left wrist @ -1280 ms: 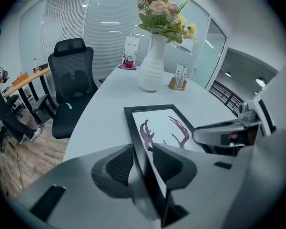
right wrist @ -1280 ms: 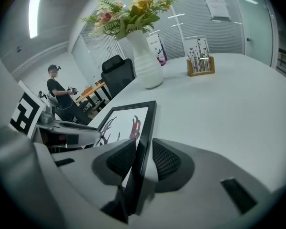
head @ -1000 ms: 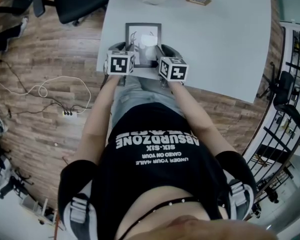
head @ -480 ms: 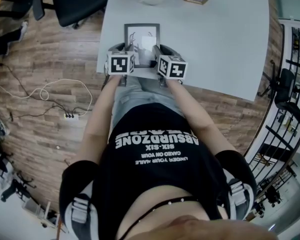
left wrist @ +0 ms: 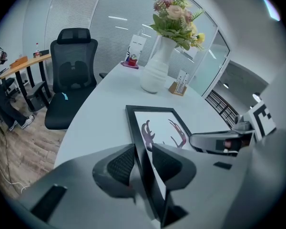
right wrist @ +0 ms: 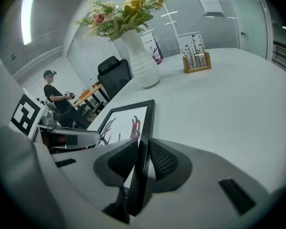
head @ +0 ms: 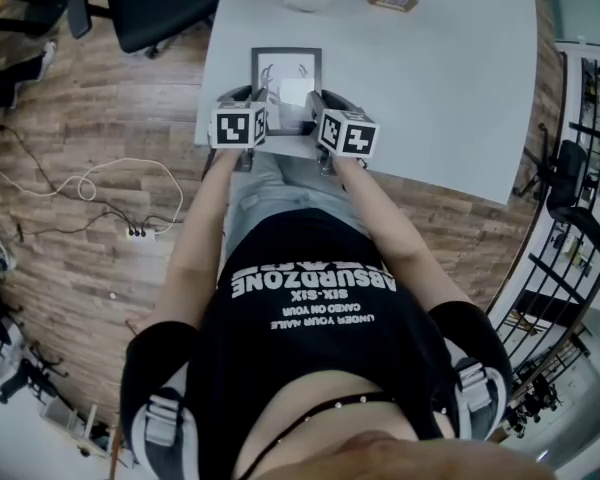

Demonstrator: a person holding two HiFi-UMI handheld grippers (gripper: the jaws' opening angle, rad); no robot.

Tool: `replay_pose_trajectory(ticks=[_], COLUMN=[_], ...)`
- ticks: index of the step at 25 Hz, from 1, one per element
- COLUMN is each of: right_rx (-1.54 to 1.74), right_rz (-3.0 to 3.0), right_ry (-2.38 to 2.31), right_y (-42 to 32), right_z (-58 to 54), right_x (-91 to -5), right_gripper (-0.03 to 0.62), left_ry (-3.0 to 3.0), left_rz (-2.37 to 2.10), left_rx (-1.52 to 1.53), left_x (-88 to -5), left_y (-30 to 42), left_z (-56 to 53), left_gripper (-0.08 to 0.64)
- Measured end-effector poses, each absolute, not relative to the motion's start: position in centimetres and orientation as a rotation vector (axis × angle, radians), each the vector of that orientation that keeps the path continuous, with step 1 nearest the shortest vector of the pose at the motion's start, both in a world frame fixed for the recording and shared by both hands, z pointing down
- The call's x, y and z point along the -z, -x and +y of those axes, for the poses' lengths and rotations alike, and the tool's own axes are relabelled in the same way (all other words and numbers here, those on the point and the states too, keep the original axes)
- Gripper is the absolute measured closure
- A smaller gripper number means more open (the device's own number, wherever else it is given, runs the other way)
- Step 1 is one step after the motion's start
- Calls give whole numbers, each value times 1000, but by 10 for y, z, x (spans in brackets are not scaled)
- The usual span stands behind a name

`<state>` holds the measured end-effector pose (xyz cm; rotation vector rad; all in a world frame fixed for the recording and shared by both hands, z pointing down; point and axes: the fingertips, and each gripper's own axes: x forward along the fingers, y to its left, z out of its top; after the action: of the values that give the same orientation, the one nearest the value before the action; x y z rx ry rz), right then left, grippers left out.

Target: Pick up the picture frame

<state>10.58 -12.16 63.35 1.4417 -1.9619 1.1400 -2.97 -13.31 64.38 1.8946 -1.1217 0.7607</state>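
- wooden floor (head: 80, 98), far left: a pale cable (head: 90, 180) lies in loose loops and runs to a power strip (head: 135, 230).
- office chair (left wrist: 71, 75): black, standing on the floor just beside the left edge of the worktop (head: 430, 78), toward its far end.
- left gripper (left wrist: 143, 151): positioned at the near edge of the worktop, pointing forward and down. the left rail of the picture frame (head: 286, 76) runs between its jaws. one pad sits on each side of the rail and both press on it, so the gripper is clamped on the frame.
- picture frame: black, with a white sheet carrying a dark antler-like drawing. it lies lengthwise away from the person (head: 310, 308), close to the near edge of the worktop and toward its left side. its near end sits between the two grippers. the far end rests on or close to the worktop; whether the near end is raised cannot be told.
- vase (left wrist: 155, 73): white, ribbed, upright, filled with flowers (left wrist: 176, 18). it stands beyond the far end of the frame, apart from it.
- right gripper (right wrist: 143, 144): level with the left one, pointing forward and down. its jaws have just been closing. the right rail of the frame is between them, with both pads against it in a grip.
- card holder (right wrist: 196, 56): small, wooden, with upright cards, near the vase on its right.
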Motion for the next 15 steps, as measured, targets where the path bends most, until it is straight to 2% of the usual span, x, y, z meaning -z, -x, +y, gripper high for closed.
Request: replay_pose_trajectory(ticks=[15], right_rx=[-1159], right_rz=[-1919], right_ry=[-1423], right_y=[-108], right_z=[-114], right_x=[-627], right_gripper=[503], left_ry=[-1869], left_rz=[-1113], left_rx=[-765], left_x=[-637], left_y=[29], left_z=[-125], left_gripper=[446])
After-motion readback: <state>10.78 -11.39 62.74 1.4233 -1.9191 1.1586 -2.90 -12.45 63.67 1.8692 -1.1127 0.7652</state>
